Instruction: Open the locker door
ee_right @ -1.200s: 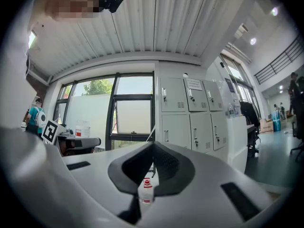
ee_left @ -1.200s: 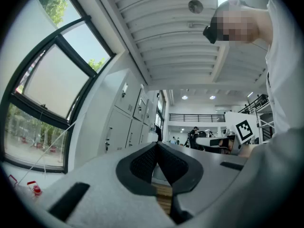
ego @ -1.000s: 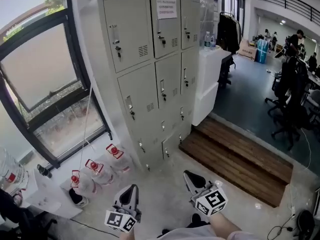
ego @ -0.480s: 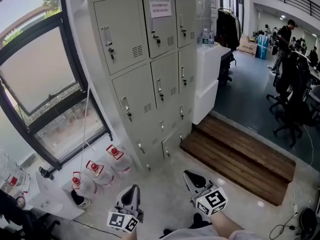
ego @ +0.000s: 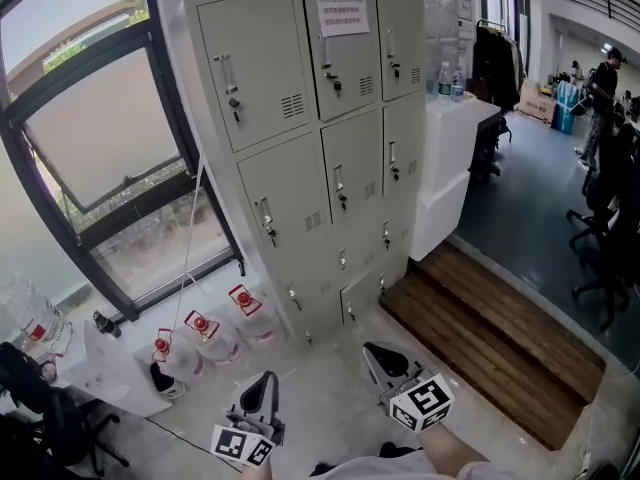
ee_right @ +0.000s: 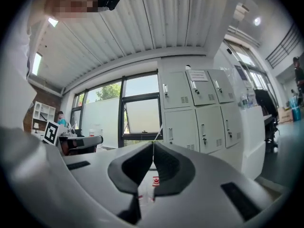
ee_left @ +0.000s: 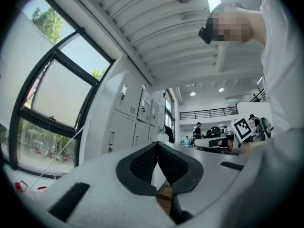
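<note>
A grey metal locker [ego: 320,148] with several small doors, each with a handle and lock, stands against the wall ahead. A paper notice is stuck on its top middle door. Both grippers hang low over the floor, well short of the locker and touching none of it. My left gripper [ego: 264,380] is shut with nothing between its pads. My right gripper [ego: 377,352] is shut too, and empty. The left gripper view shows the locker [ee_left: 128,122] beyond its closed tips [ee_left: 156,145]. In the right gripper view the locker [ee_right: 199,113] stands right of the closed tips [ee_right: 153,144].
Several water jugs with red caps [ego: 215,333] lie on the floor left of the locker, under a big window [ego: 110,158]. A white counter [ego: 450,158] adjoins the locker's right side. A wooden step [ego: 500,338] lies to the right. Office chairs and a person [ego: 605,78] are far right.
The head view has swung a little, so the locker sits further right in the frame. Both grippers stay low and shut in about the same place.
</note>
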The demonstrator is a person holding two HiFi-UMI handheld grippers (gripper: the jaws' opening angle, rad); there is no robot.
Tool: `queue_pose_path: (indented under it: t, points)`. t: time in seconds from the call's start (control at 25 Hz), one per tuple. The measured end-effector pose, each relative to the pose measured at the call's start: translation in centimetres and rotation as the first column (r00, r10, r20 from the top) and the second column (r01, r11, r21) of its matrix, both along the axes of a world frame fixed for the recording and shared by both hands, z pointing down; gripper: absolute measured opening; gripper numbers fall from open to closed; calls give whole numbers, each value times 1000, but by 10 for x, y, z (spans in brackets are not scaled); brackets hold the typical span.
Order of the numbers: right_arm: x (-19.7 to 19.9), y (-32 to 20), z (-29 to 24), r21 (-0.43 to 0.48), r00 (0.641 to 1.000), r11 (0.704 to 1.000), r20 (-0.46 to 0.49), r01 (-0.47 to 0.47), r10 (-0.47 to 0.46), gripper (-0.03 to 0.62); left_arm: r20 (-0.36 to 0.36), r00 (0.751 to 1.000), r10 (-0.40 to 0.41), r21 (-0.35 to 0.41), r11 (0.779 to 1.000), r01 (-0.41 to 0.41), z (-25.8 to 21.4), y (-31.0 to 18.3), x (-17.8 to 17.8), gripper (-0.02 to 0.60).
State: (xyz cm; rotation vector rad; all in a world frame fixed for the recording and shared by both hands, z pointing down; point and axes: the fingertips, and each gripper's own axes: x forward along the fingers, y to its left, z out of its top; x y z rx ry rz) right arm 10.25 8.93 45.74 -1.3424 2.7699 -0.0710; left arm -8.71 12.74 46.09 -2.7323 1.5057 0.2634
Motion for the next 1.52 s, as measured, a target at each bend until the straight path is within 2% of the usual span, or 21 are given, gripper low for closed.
queue_pose_path:
  t: [0.24, 0.44, 0.6, 0.8, 0.92, 1.12, 1.2, 1.36, 1.4, 1.44, 1.48, 1.52]
  points:
    - [18, -41, 1, -3, 994, 994, 0, 105, -105, 12, -63, 983, -170, -13, 985, 170, -1, -22, 8, 3]
    - [9, -74, 11, -33, 989, 988, 23, 148, -147, 12, 40, 971, -234, -25, 972, 235, 7, -42, 3, 3]
    - [-7, -114, 16, -40, 988, 987, 17, 153, -152, 12, 31, 967, -253, -42, 966, 254, 15, -83, -13, 3]
    - [-56, -179, 23, -37, 992, 992, 39, 122, -120, 12, -16, 981, -193, -36, 981, 192, 25, -156, -53, 3]
    - [-96, -223, 24, -29, 995, 995, 35, 98, -97, 14, 7, 989, -146, -39, 988, 146, 29, -207, -82, 3]
    - [-156, -294, 18, -6, 999, 999, 7, 52, -52, 15, 56, 998, -14, -39, 999, 16, 24, -274, -123, 3]
    - [-174, -316, 15, -3, 999, 999, 9, 43, -43, 15, 71, 997, 7, -54, 999, -3, 28, -294, -139, 3]
    - [-196, -350, 16, -18, 998, 998, 20, 66, -65, 17, 45, 999, 2, -77, 997, 2, 34, -317, -158, 3]
    - [-201, -359, 15, -21, 996, 997, 31, 81, -80, 39, 41, 999, -5, -81, 997, 8, 36, -323, -160, 3]
    - [-205, -368, 15, -26, 994, 995, 42, 97, -96, 160, 37, 999, -12, -86, 996, 15, 38, -328, -163, 3]
    - [-209, -376, 15, -31, 993, 993, 49, 111, -109, 239, 34, 999, -19, -95, 995, 22, 40, -333, -164, 3]
    - [-212, -384, 16, -35, 992, 992, 48, 119, -117, 239, 30, 999, -27, -104, 994, 30, 42, -336, -164, 3]
